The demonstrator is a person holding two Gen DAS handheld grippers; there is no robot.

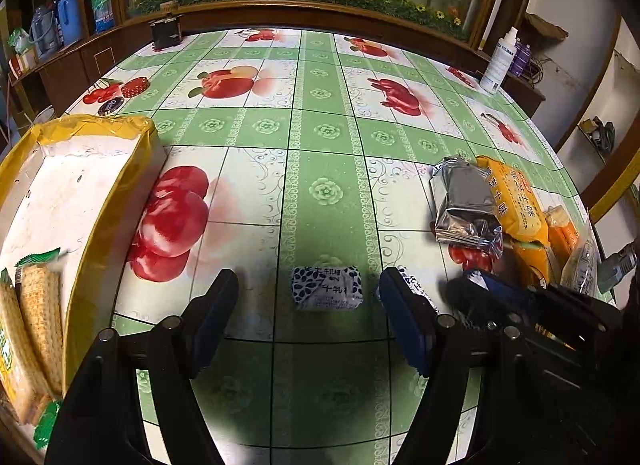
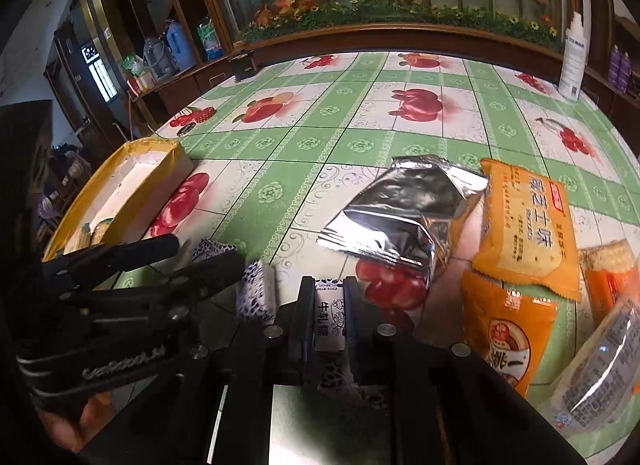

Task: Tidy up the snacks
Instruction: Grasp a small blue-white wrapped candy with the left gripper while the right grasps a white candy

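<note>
My left gripper (image 1: 308,301) is open and angled down over the fruit-print tablecloth, with a blue-and-white wrapped candy (image 1: 326,288) lying on the cloth between its fingers, untouched. A second such candy (image 1: 414,283) peeks out just right of its right finger. In the right wrist view my right gripper (image 2: 330,285) is shut on another blue-and-white candy (image 2: 330,321). The left gripper (image 2: 208,253) shows at the left there. A yellow box (image 1: 108,201) at the left holds cracker packets (image 1: 36,325).
A silver packet (image 2: 404,213), orange packets (image 2: 528,233) and a clear packet (image 2: 600,369) lie in a heap at the right. A white bottle (image 1: 498,65) and a small dark box (image 1: 166,31) stand near the far edge, below a wooden cabinet.
</note>
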